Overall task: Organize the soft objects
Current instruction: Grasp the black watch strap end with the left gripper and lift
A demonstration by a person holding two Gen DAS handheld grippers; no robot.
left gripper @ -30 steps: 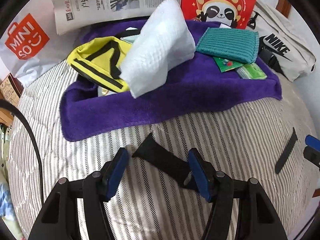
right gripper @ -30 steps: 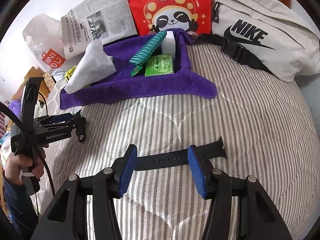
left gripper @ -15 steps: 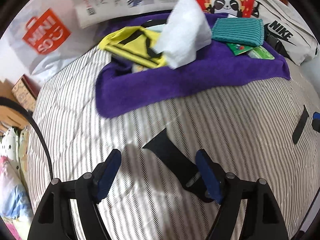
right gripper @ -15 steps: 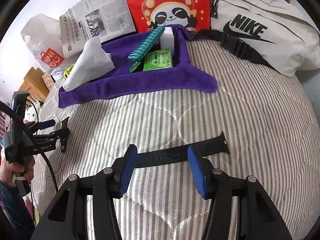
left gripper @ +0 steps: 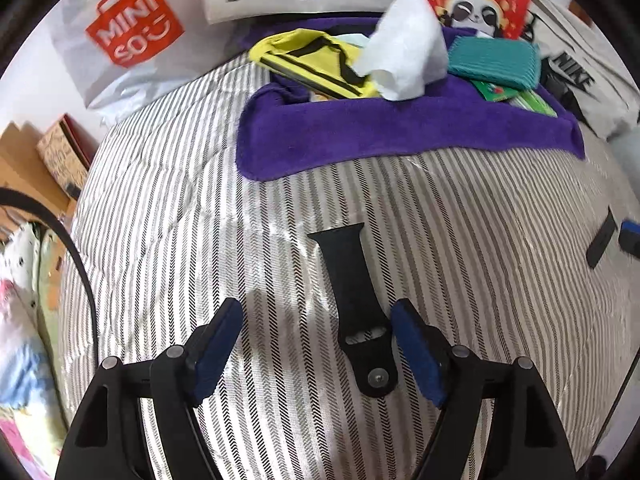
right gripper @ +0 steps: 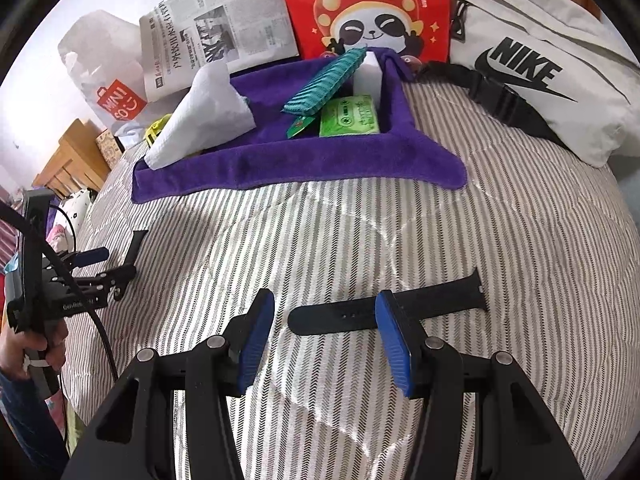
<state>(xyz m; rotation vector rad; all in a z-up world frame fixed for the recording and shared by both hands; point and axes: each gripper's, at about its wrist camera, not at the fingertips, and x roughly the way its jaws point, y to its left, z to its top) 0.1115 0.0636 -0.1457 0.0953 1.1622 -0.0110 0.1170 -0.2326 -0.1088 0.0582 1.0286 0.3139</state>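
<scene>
Left gripper (left gripper: 316, 350) is spread wide around the short black rubber watch strap with a pin buckle (left gripper: 356, 312) on the striped grey quilt (left gripper: 168, 216). Right gripper (right gripper: 326, 340), equally wide, straddles the long black holed strap (right gripper: 432, 306); the purple towel (right gripper: 304, 164) lies well beyond both.

Nike bag (right gripper: 560, 80) cut off, strap (left gripper: 600, 240) blurred

Two black watch straps (left gripper: 352, 288) (right gripper: 390, 308), one purple towel (right gripper: 304, 164), three bags (right gripper: 560, 80).

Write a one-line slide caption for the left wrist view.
Open left gripper poised over a black watch strap half on the striped quilt, purple towel of soft items beyond.
</scene>
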